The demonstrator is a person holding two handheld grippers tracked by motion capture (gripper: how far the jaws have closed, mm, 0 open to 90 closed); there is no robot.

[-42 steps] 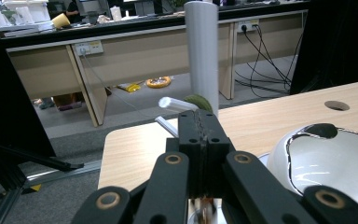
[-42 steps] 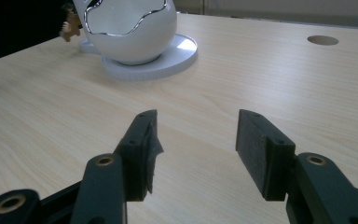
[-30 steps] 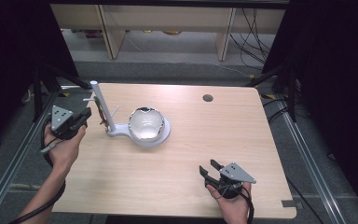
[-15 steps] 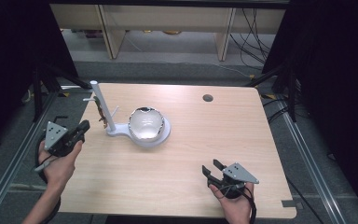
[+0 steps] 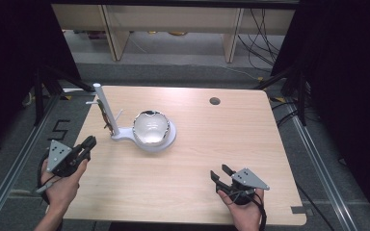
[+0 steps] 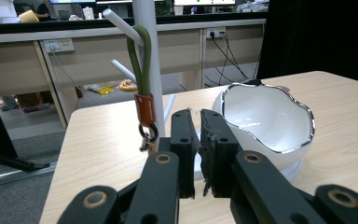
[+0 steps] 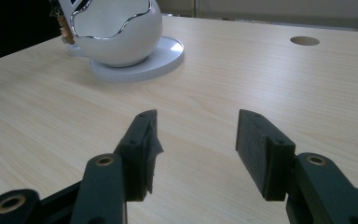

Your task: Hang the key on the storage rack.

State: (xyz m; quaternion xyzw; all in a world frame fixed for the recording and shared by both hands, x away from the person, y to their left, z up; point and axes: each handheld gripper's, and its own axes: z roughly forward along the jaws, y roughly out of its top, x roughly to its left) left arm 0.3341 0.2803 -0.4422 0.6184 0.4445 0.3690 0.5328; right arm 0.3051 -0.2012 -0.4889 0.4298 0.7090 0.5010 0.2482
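Looks like this one's pretty much wrapped up. On the table (image 5: 183, 163) sits the white stand (image 5: 107, 115), a post with pegs on a round base that carries an egg-shaped bowl (image 5: 150, 129), and the keychain (image 6: 144, 112) with its green loop and orange tag is hanging off one of the upper pegs, right against the post. So I'd say the hanging part is done and all that's left is parking the hands.

The left gripper (image 5: 87, 144) sits off the near-left corner of the table, jaws pinched together with just a sliver of gap and nothing in them, pointing at the stand from a little way back. The right gripper (image 5: 220, 174) rests low at the near-right, spread wide and empty, well away from everything.

Compared to a second ago: the left one was up close beside the post and has pulled back toward the person. The right one barely budged.
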